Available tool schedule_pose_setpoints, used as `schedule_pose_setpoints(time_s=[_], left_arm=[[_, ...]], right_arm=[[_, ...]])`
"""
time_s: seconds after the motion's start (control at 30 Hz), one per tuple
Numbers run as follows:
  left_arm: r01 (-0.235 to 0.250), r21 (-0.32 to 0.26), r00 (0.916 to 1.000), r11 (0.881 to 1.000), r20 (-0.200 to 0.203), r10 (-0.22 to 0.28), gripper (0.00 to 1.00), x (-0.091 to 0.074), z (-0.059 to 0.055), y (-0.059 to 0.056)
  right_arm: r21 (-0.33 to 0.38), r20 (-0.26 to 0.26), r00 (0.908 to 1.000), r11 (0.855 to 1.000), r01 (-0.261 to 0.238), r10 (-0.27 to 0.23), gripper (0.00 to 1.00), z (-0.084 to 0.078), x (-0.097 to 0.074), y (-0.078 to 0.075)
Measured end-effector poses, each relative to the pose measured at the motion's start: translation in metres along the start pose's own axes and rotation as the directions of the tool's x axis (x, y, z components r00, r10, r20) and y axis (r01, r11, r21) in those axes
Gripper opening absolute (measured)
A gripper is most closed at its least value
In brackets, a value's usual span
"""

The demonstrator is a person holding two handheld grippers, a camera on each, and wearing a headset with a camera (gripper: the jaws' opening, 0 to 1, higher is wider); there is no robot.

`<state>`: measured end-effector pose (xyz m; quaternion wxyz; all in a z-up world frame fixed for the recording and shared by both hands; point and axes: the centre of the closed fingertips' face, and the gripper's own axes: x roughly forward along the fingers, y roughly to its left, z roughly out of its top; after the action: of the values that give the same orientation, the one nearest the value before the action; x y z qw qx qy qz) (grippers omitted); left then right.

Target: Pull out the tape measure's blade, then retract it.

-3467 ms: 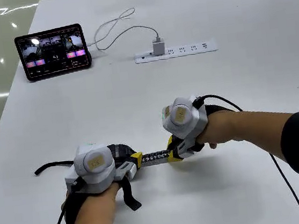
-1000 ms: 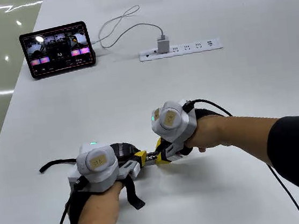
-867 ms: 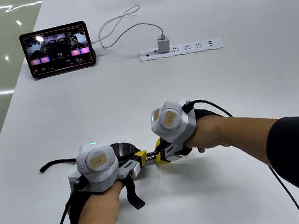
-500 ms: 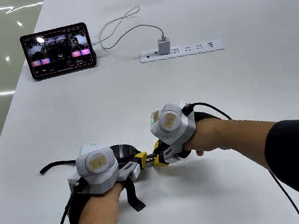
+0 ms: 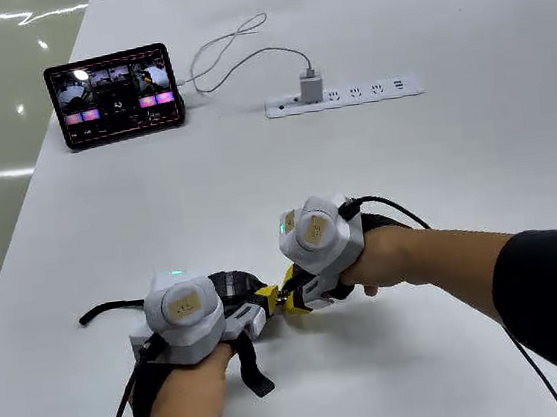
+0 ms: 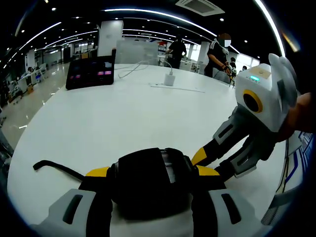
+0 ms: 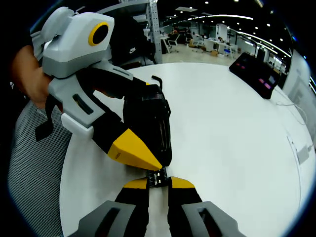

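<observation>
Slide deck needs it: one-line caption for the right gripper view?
Right gripper pinches the blade tip just outside the black tape measure clamped by the left gripper, over a white table.

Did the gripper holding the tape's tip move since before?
Yes. The right gripper, pinching the blade, slid left, judged against the power strip, toward the tape measure.

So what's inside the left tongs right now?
The left tongs clamp the black tape measure on the table. Its blade tip sits pinched in the right tongs; the rest of the blade is hidden inside the case.
</observation>
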<state>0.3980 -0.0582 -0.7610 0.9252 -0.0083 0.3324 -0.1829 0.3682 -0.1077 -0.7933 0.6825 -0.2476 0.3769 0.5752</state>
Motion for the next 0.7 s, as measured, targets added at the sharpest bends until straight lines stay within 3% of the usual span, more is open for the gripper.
schedule_pose_setpoints(time_s=[0.7], left_arm=[[-0.003,-0.001,1.0,1.0,0.007,0.003,0.61,-0.0006,0.0002,-0.0002]], right_arm=[[0.009,0.017,0.9998,1.0,0.004,-0.004,0.1,0.0029,0.0009,0.0019]])
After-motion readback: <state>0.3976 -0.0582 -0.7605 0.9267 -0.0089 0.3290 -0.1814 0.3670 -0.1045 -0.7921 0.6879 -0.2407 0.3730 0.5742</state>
